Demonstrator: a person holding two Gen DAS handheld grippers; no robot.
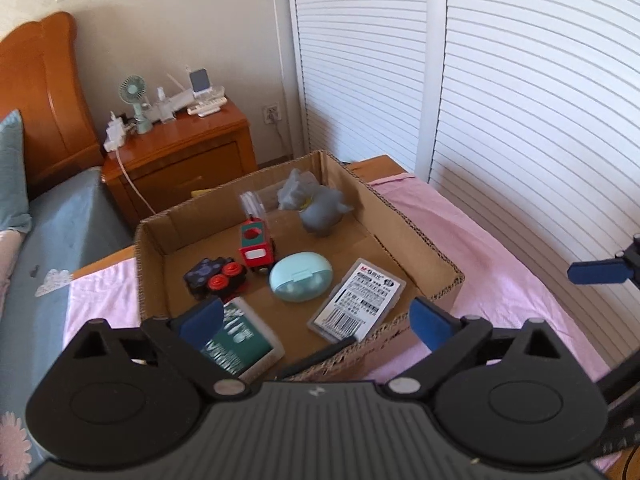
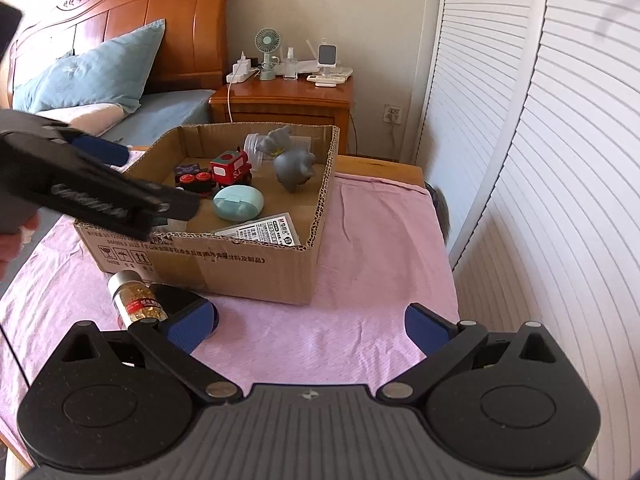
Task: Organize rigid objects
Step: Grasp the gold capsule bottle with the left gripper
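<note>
An open cardboard box [image 1: 416,236] [image 2: 256,268] stands on a table with a pink cloth. In it lie a green book [image 1: 240,340], a teal oval case [image 1: 300,276], a flat labelled white case [image 1: 356,300], a red toy train [image 1: 258,246], a dark toy with red wheels [image 1: 214,276] and a grey figurine [image 1: 320,208]. My left gripper [image 1: 316,320] is open and empty over the box's near edge. My right gripper [image 2: 310,326] is open and empty above the cloth. A small bottle of yellow capsules [image 2: 134,300] lies by its left finger, in front of the box.
The pink cloth [image 2: 360,280] covers the table. A wooden nightstand [image 2: 280,100] with a fan and small items stands behind the box. A bed with a blue pillow [image 2: 92,72] is at the left. White louvred doors [image 2: 540,160] run along the right.
</note>
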